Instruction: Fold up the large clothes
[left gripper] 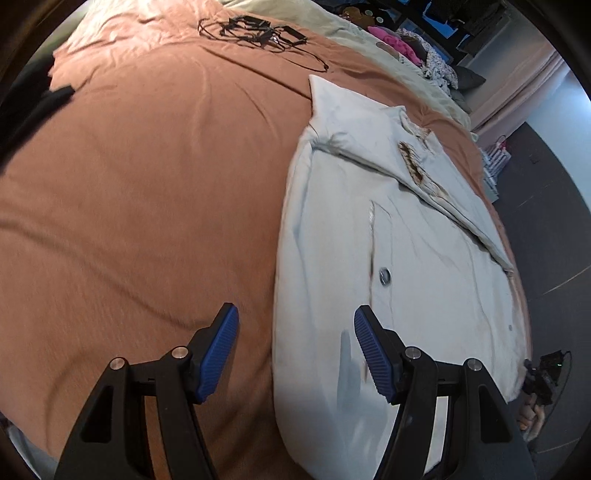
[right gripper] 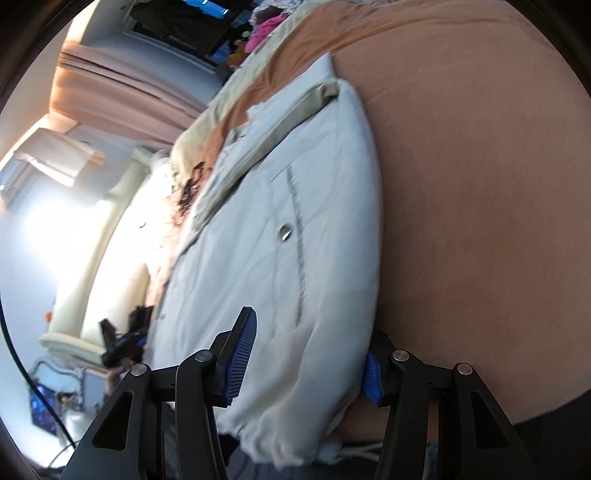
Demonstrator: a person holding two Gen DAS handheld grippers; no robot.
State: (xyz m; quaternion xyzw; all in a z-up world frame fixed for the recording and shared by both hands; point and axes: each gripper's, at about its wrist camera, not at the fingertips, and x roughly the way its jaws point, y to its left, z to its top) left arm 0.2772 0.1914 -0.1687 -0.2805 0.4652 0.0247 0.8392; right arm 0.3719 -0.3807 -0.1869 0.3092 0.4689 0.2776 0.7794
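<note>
Left wrist view shows a pale grey coat [left gripper: 399, 236] lying partly folded near the right edge of a bed [left gripper: 147, 184] with a smooth rust-brown cover; it has brown fur trim and a metal snap [left gripper: 384, 275]. The left gripper [left gripper: 295, 354] hovers spread, holding nothing. Only this view shows black cables [left gripper: 255, 31] at the far edge. In the right wrist view, the right gripper [right gripper: 310, 358] straddles the coat's frayed hem [right gripper: 295, 424]; whether its pads press I cannot tell.
</note>
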